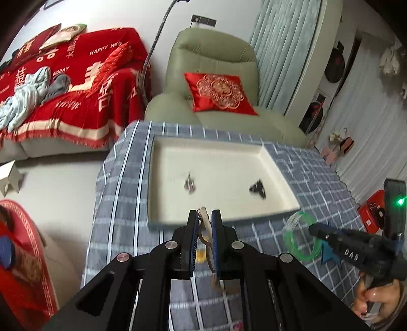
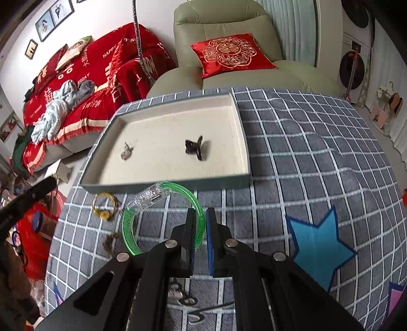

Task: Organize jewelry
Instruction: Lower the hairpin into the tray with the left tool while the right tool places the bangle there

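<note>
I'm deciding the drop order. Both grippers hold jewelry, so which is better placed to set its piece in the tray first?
Probably the left. The left hand-held gripper, shut on a hair clip, points straight at the tray near edge. The right hand-held gripper grips the green bangle farther back.

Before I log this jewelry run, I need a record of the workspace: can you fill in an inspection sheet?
Surface: table under a grey checked cloth, with a blue star patch.
Job's things: shallow tray holds a dark hair claw and a small silvery piece; green bangle and a slim clip-like piece are held.
Clutter: yellow ring-shaped piece and metal bits on the cloth.
Grippers: left gripper shut on the clip-like piece; right gripper shut on the bangle.
Cables: nothing seen on the table.
Surroundings: green armchair, red cushion, red-covered sofa.
</note>
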Motion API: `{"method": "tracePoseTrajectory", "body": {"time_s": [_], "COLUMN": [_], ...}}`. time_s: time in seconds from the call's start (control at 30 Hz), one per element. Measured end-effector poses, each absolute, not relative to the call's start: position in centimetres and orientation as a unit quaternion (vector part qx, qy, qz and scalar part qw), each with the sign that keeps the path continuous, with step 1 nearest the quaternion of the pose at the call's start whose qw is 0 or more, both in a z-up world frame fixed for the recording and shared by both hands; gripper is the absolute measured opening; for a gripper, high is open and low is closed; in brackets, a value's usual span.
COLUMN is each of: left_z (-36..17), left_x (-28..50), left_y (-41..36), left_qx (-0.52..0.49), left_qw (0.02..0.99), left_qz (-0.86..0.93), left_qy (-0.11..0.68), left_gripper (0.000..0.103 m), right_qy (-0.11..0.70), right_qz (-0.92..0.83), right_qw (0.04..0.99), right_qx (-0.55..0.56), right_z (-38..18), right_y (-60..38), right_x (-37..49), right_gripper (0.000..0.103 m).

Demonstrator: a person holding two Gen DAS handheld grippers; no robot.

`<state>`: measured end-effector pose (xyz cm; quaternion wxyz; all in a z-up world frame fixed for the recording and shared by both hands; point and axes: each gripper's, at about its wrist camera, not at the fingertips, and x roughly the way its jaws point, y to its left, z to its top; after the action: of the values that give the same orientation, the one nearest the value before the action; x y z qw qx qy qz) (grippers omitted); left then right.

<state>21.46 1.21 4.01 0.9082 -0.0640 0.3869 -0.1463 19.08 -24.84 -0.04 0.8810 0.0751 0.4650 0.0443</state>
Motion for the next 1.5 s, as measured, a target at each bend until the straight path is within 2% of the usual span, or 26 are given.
{"method": "tracePoseTrajectory", "body": {"time_s": [0.37, 1.0, 1.5], "left_z": [5.8, -3.7, -4.9], "left_x": [28.8, 35.1, 34.9], "left_y": [0.2, -1.0, -2.6], "left_qx": [-0.038, -0.032, 0.009], "left_qw": [0.913, 0.876, 0.880], "left_qz": [-0.142, -0.118, -0.104], "left_qy": [0.380, 0.466, 0.464], "left_gripper": [0.027, 0.027, 0.027], "right_qy": [0.469, 0.508, 0.517], "right_qz": [0.046, 0.000, 0.002], "right_qw": [0.879, 0.859, 0.854], "right_qx": [0.070, 0.064, 0.058], "right_z": [1.4, -4.5, -5.9], "right_y": [-24.2, -24.6, -24.3], "right_x": [25.7, 33.4, 33.8], "right_gripper": [0.008, 0.008, 0.009]}}
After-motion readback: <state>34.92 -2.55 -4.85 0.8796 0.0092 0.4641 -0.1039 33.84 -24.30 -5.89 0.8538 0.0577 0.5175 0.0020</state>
